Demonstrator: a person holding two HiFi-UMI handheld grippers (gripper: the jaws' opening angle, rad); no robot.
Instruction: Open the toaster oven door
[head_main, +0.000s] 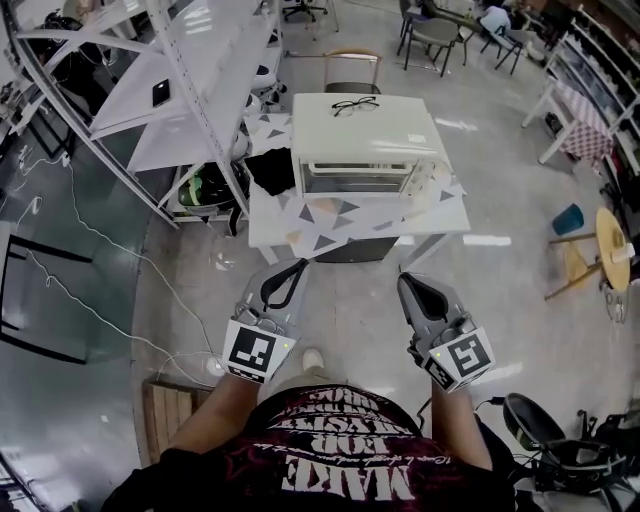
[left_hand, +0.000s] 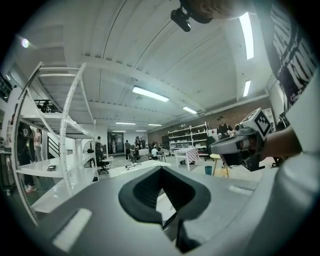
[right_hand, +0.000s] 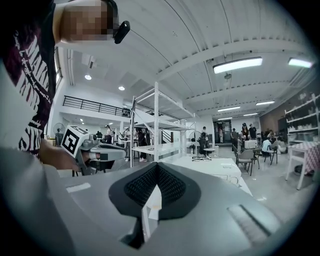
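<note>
White, boxy and shut, the toaster oven (head_main: 365, 135) sits at the back of a small desk (head_main: 330, 228) covered in a triangle-patterned cloth. Its glass door (head_main: 355, 180) faces the person. A strip of cloth lies bare between the door and the desk's front edge. A pair of glasses (head_main: 355, 104) rests on the oven's top near its far edge.

Both tools hang above open floor, well short of the desk's front edge and apart from each other. The left hand-held gripper (head_main: 300, 264) points toward the desk's front left part, and the right hand-held gripper (head_main: 405, 279) toward its front right corner. In each gripper view the two dark pads meet at their tips with nothing caught between them, so both are closed and empty.

On the left, a white shelving rack (head_main: 190, 90) stands close to the desk's left edge and narrows that side. A black heap (head_main: 272, 170) lies on the desk just beside the oven. The right side is clear polished floor out to a round wooden stool (head_main: 610, 235). A chair (head_main: 352, 70) stands behind the desk, and a wooden pallet (head_main: 170, 405) lies by the person's left side.
</note>
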